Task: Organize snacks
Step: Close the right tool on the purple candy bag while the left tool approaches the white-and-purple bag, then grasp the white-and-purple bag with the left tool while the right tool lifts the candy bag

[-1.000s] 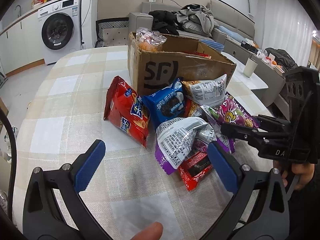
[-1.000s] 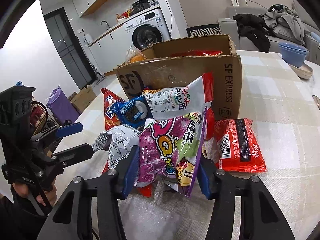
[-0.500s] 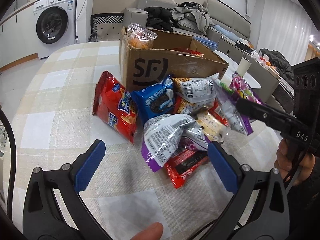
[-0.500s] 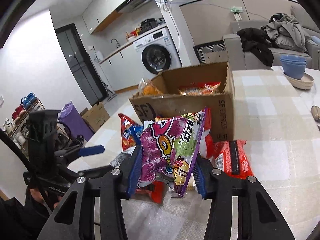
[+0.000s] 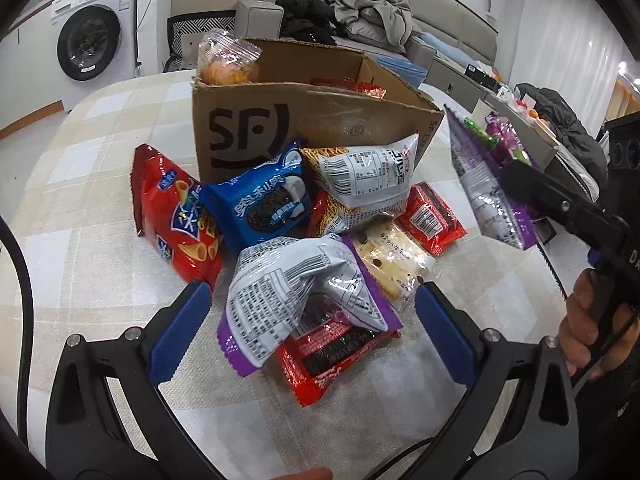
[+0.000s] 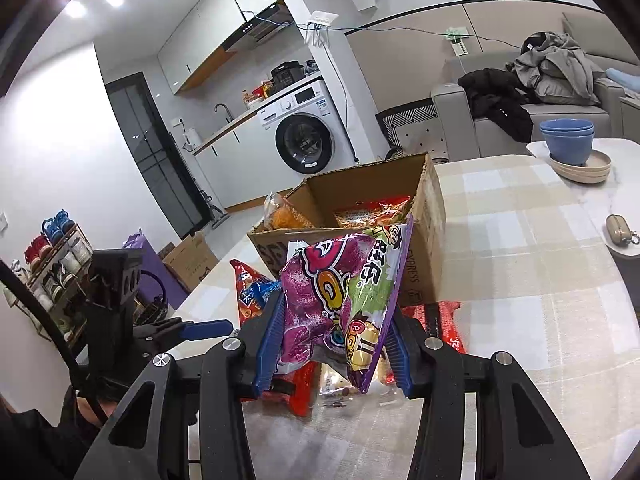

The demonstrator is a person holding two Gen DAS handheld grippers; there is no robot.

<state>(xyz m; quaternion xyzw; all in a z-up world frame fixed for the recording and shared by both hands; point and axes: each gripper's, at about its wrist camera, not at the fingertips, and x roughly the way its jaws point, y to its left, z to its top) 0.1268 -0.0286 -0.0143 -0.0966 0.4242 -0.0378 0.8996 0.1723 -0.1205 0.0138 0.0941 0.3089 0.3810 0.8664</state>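
My right gripper (image 6: 334, 344) is shut on a purple and green snack bag (image 6: 340, 304) and holds it in the air in front of the open cardboard box (image 6: 430, 216). The same bag (image 5: 488, 192) shows at the right of the left wrist view, off the table. My left gripper (image 5: 308, 336) is open and empty, low over the pile, with a crumpled silver and purple bag (image 5: 296, 292) between its fingers. The pile holds a red chips bag (image 5: 176, 216), a blue cookie pack (image 5: 264, 204) and red packets (image 5: 332, 356). The box (image 5: 304, 120) holds some snacks.
The table has a checked cloth (image 5: 100, 184). Blue bowls on plates (image 6: 568, 148) and a small pouch (image 6: 620, 228) sit on a side table at the right. A washing machine (image 6: 304, 132) and a sofa with clothes (image 6: 552, 76) stand behind.
My right gripper has lifted the purple and green bag up off the pile, above the table. My left gripper has moved closer to the pile and stays open.
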